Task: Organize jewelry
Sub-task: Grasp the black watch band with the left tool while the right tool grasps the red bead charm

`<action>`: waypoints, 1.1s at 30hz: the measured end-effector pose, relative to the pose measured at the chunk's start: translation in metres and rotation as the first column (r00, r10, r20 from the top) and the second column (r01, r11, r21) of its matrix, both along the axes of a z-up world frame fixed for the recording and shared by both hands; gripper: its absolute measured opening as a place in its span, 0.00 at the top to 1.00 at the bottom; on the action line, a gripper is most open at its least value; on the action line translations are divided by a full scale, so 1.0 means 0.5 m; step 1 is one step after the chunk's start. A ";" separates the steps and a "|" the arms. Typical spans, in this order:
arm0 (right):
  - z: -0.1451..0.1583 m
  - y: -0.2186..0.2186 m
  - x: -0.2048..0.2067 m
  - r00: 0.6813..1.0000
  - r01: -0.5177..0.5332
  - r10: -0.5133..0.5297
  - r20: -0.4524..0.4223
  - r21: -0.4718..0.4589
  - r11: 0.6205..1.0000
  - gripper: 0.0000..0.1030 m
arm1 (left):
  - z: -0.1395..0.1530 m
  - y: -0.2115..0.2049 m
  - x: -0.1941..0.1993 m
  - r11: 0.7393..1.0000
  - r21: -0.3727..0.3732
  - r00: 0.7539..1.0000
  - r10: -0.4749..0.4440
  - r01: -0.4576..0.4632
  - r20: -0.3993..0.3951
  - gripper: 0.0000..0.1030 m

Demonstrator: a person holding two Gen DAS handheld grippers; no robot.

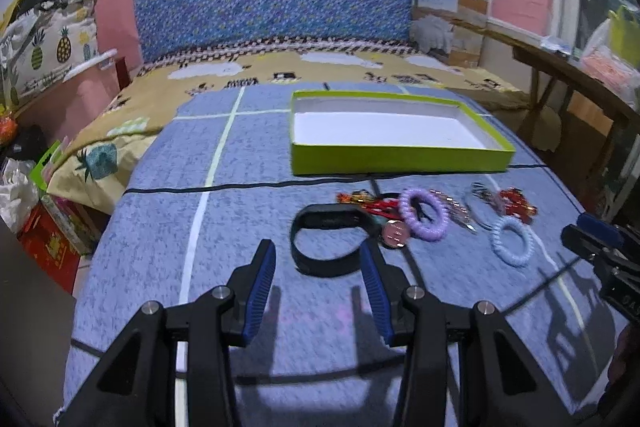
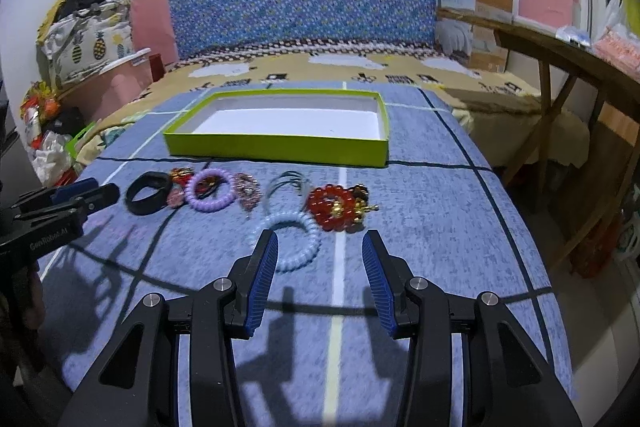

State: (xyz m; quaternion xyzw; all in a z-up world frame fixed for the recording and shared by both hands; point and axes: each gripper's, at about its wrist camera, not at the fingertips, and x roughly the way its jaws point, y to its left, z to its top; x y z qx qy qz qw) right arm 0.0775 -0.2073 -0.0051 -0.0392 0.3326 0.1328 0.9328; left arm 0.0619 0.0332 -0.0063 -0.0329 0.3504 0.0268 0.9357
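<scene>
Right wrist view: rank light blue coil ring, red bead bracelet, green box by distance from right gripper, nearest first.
From the right gripper:
1. light blue coil ring, by the left fingertip.
2. red bead bracelet, just beyond, slightly right.
3. green box, farthest, past the row of jewelry.

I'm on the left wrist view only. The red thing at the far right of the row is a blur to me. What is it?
Observer: A red bead bracelet with a gold charm; the right wrist view shows it clearly.
Operator: Where is the right gripper aimed?
Observer: The right gripper is open, with the light blue coil band just ahead of its fingers and nothing between them.
Operator: Anything in the far right corner of the green box? My view cuts its floor.
Observer: The green box shows a bare white floor there, nothing inside.
</scene>
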 end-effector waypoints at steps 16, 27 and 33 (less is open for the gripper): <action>-0.042 -0.037 0.146 0.983 0.015 0.002 -0.184 0.093 0.996 0.56 | -0.048 0.033 0.091 0.999 -0.029 0.988 0.033 -0.038 -0.153 0.56; -0.059 -0.038 0.174 0.968 0.016 0.017 -0.250 0.133 0.991 0.70 | -0.050 0.027 0.109 0.999 -0.001 0.985 0.036 -0.037 -0.171 0.56; -0.057 -0.042 0.167 0.968 0.017 0.017 -0.248 0.133 0.991 0.75 | -0.050 0.024 0.108 0.999 0.003 0.985 0.036 -0.036 -0.171 0.67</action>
